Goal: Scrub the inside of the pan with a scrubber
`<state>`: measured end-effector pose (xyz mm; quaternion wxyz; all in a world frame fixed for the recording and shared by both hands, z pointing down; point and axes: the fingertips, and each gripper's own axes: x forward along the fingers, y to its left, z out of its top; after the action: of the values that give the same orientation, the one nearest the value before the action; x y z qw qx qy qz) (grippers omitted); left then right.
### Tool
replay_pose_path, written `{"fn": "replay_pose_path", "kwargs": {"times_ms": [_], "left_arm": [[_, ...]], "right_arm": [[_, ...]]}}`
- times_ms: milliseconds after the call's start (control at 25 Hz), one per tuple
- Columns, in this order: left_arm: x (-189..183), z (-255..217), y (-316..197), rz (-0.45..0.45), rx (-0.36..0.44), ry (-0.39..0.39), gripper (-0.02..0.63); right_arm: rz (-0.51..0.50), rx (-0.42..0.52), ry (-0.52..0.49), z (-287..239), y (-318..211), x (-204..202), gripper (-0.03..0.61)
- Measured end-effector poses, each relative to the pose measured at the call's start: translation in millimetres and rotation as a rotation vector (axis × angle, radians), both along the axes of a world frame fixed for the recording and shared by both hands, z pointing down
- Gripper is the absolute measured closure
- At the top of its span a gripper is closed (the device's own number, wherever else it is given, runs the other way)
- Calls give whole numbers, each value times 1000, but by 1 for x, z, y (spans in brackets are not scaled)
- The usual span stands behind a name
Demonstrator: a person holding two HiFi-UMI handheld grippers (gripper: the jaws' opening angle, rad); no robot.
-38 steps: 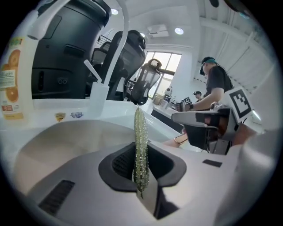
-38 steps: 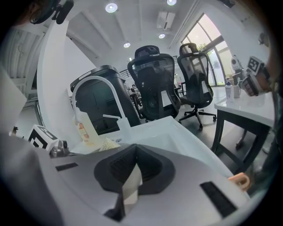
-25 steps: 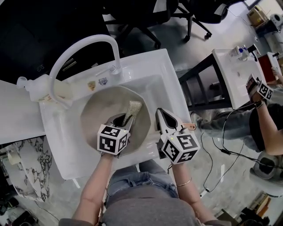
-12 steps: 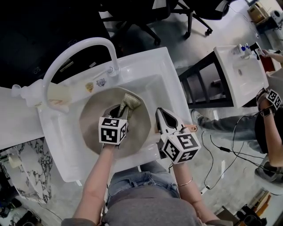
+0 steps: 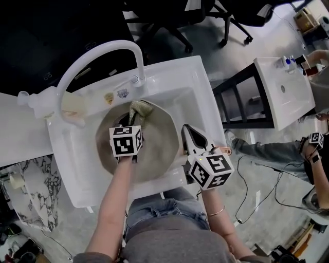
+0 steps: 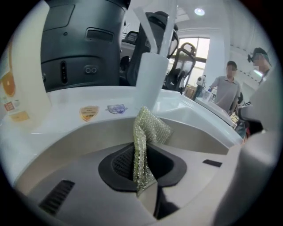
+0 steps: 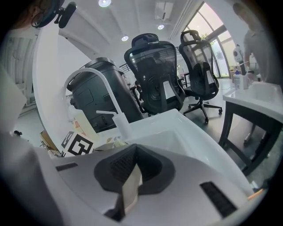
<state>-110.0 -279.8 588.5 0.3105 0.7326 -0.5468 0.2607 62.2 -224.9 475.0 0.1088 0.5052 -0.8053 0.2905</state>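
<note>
A round grey-beige pan (image 5: 154,149) lies in the white sink (image 5: 169,82). My left gripper (image 5: 131,119) is shut on a greenish mesh scrubber (image 5: 140,109), which presses on the pan's far inner wall near the rim. In the left gripper view the scrubber (image 6: 146,137) stands folded between the jaws of the left gripper (image 6: 140,176), with the pan wall (image 6: 84,132) behind. My right gripper (image 5: 186,134) sits at the pan's right rim, shut on the pan's flat handle (image 7: 131,185). The handle's copper end (image 5: 224,150) sticks out beside it.
A white curved faucet (image 5: 97,56) arches over the sink's far left. A soap bottle (image 5: 46,100) lies at the left edge. Office chairs (image 5: 205,15) stand beyond the sink. To the right is a second white sink stand (image 5: 285,90), with another person's arm near it.
My left gripper has pushed the scrubber away from me and a little left, from the pan's middle up to its far rim. The right gripper has stayed on the handle.
</note>
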Motion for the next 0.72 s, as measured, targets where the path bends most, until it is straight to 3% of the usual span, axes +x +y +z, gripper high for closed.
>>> {"fn": "replay_pose_path", "kwargs": {"times_ms": [560, 720], "left_arm": [[-83, -12, 23, -301, 5, -98, 546], [-100, -15, 39, -391, -16, -63, 546]], "right_arm": [[-88, 26, -1, -12, 10, -31, 568], [-101, 38, -2, -17, 18, -37, 568]]}}
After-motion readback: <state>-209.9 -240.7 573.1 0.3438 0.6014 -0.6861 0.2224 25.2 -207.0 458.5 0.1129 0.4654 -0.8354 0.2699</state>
